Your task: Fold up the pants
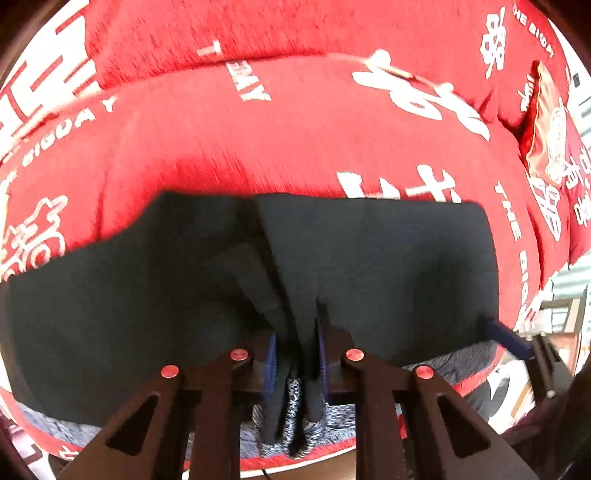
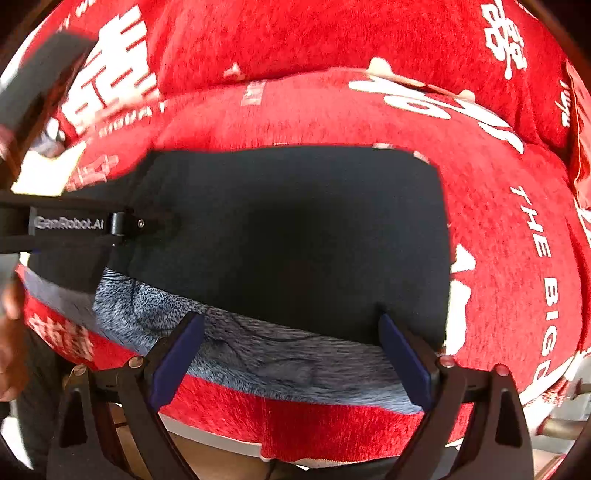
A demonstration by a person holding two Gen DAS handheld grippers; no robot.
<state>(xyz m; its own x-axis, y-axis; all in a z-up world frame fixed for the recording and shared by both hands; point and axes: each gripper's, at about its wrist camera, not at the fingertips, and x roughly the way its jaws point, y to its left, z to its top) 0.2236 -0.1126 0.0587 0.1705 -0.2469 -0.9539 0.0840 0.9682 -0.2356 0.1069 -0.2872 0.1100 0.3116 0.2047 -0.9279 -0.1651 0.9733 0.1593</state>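
Dark pants [image 1: 388,266] with a grey fleecy lining [image 1: 461,356] lie on a red sofa cushion [image 1: 258,140]. My left gripper [image 1: 295,350] is shut on a bunched fold of the pants near their front edge, dark cloth and grey lining pinched between the blue pads. In the right wrist view the pants [image 2: 295,229] lie flat, with the lining [image 2: 277,350] showing along the near edge. My right gripper [image 2: 291,354] is open, its blue pads [image 2: 404,362] straddling that near edge. The left gripper [image 2: 92,223] shows at the left, on the pants.
The red sofa with white lettering fills both views, its back cushion [image 2: 332,33] rising behind the seat. A red cushion [image 1: 550,122] leans at the far right. The sofa's front edge [image 2: 332,424] runs just below the grippers.
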